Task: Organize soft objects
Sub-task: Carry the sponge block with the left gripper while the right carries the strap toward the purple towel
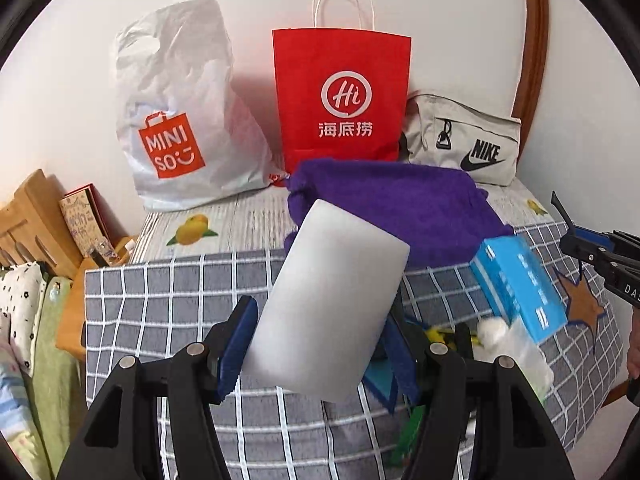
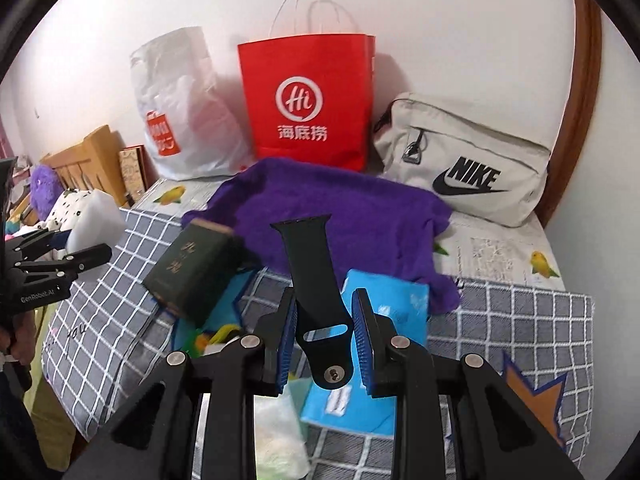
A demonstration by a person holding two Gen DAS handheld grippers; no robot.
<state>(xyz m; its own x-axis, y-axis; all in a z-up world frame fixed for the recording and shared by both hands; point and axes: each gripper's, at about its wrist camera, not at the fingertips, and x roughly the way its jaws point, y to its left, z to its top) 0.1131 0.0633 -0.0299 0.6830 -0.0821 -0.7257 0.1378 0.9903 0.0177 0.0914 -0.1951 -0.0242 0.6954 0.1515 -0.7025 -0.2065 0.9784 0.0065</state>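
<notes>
My left gripper (image 1: 320,314) is shut on a white foam block (image 1: 332,300), which sticks up tilted above the checked cloth (image 1: 160,292). In the right wrist view the right gripper (image 2: 324,296) is shut on a black watch strap (image 2: 314,272) that stands upright between its blue pads. Beyond both lies a purple towel (image 1: 400,208) (image 2: 320,204). The left gripper (image 2: 76,242) with the foam block (image 2: 96,216) also shows at the left edge of the right wrist view. The right gripper (image 1: 572,236) shows at the right edge of the left wrist view.
Against the wall stand a white Miniso bag (image 1: 176,120), a red paper bag (image 1: 340,96) and a grey Nike pouch (image 1: 468,140). On the cloth lie a blue box (image 1: 520,280), a dark green box (image 2: 192,268) and a blue packet (image 2: 388,304). A wooden headboard (image 1: 36,216) is at the left.
</notes>
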